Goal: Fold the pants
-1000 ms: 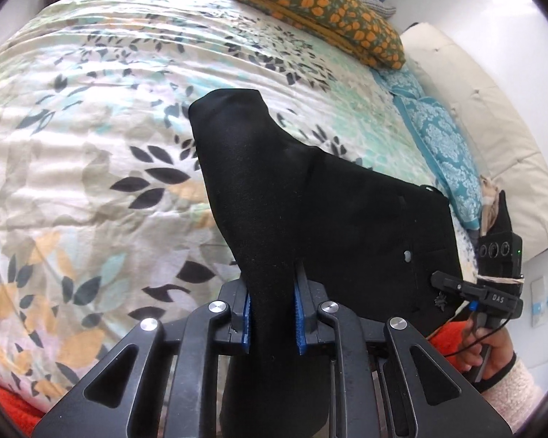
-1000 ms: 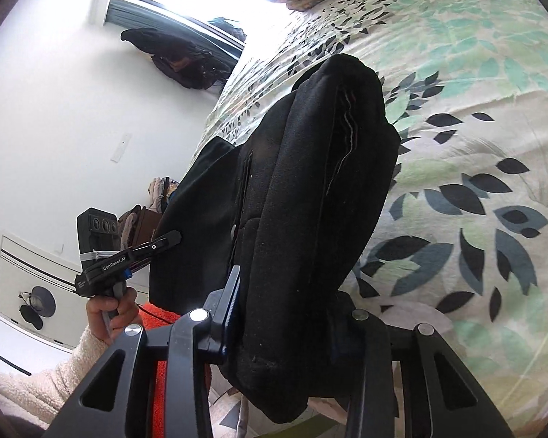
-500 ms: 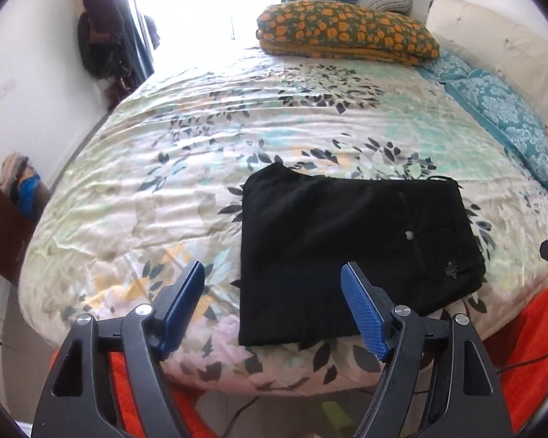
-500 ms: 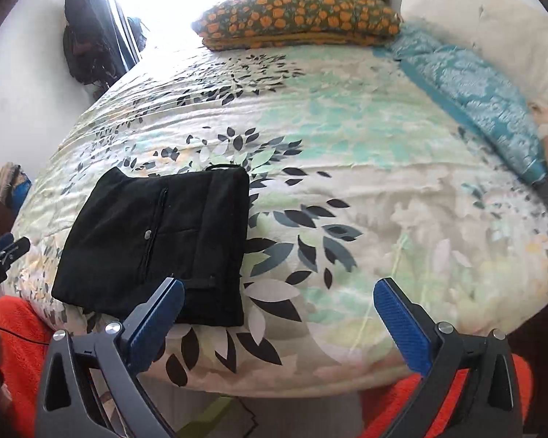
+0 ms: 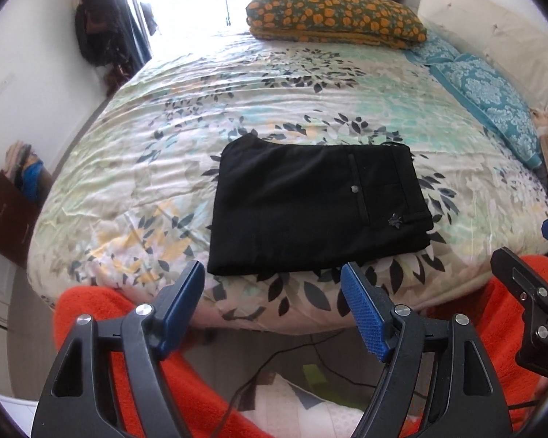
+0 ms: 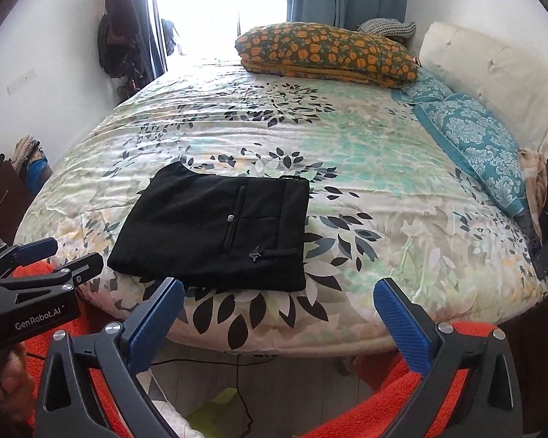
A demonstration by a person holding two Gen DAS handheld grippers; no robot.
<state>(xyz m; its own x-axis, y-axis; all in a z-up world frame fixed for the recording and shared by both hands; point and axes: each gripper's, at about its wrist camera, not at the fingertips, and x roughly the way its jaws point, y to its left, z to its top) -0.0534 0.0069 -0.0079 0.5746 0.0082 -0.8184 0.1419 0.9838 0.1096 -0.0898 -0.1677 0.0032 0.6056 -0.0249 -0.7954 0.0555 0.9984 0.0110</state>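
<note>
Black cloth: the pants [image 5: 318, 211] lie folded into a flat rectangle on the bed [image 5: 237, 84], near its front edge, touched by nothing.
Fold: edges look squared and layers stacked, so the task seems essentially done.
Left gripper [image 5: 274, 310]: spread wide, empty, held off the front edge of the bed, likely so the bundle is not disturbed.
Right gripper [image 6: 277, 314]: also spread wide and empty, off the bed's front edge, to the right of the pants.
Placement: the flat quilt supports the bundle evenly, which is probably why it sits there.
Background: an orange-flowered pillow [image 6: 325, 54] and a teal pillow [image 6: 471, 135] sit well apart from the pants.
</note>
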